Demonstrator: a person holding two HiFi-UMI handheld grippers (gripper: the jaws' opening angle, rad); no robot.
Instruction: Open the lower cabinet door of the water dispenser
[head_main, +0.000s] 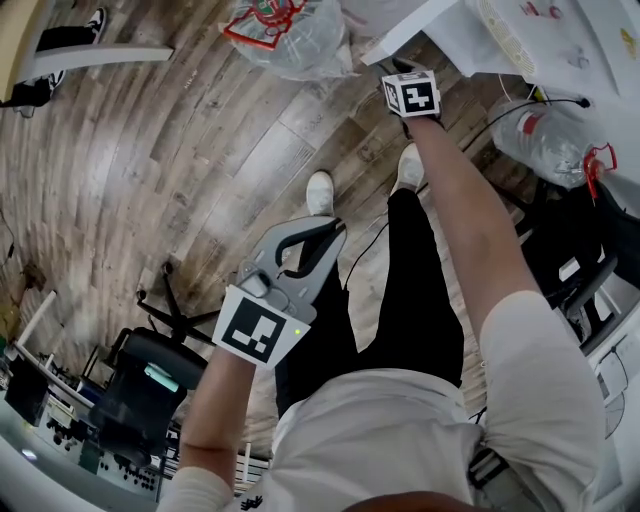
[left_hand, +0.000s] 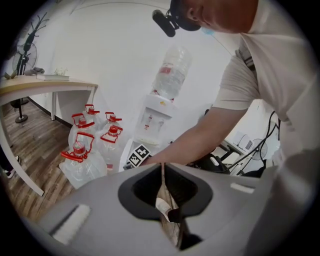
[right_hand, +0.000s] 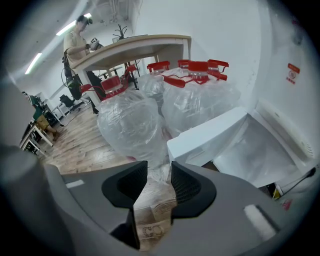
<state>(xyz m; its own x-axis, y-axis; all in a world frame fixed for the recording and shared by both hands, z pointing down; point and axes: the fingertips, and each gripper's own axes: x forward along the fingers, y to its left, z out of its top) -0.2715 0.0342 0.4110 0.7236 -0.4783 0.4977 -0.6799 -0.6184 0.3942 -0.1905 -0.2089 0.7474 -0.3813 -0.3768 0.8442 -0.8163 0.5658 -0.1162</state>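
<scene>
The white water dispenser (left_hand: 154, 116) carries an upturned bottle (left_hand: 172, 75). Its lower cabinet door (right_hand: 207, 136) stands swung out, and the white inside of the cabinet (right_hand: 260, 150) shows to its right. My right gripper (right_hand: 159, 172) hovers just in front of the door's free edge. It is open, with only floor between its pads. In the head view its marker cube (head_main: 412, 95) sits beside the door's top edge (head_main: 405, 38). My left gripper (head_main: 312, 238) hangs back over the floor, shut and empty, with its jaws closed to a thin line (left_hand: 162, 167).
Several clear water jugs with red caps (right_hand: 131, 120) crowd the floor left of the door, under a wooden desk (right_hand: 135, 47). Another bottle (head_main: 548, 140) and cables lie to the right of the dispenser. An office chair (head_main: 150, 380) stands behind me. A person (right_hand: 76, 37) stands far off.
</scene>
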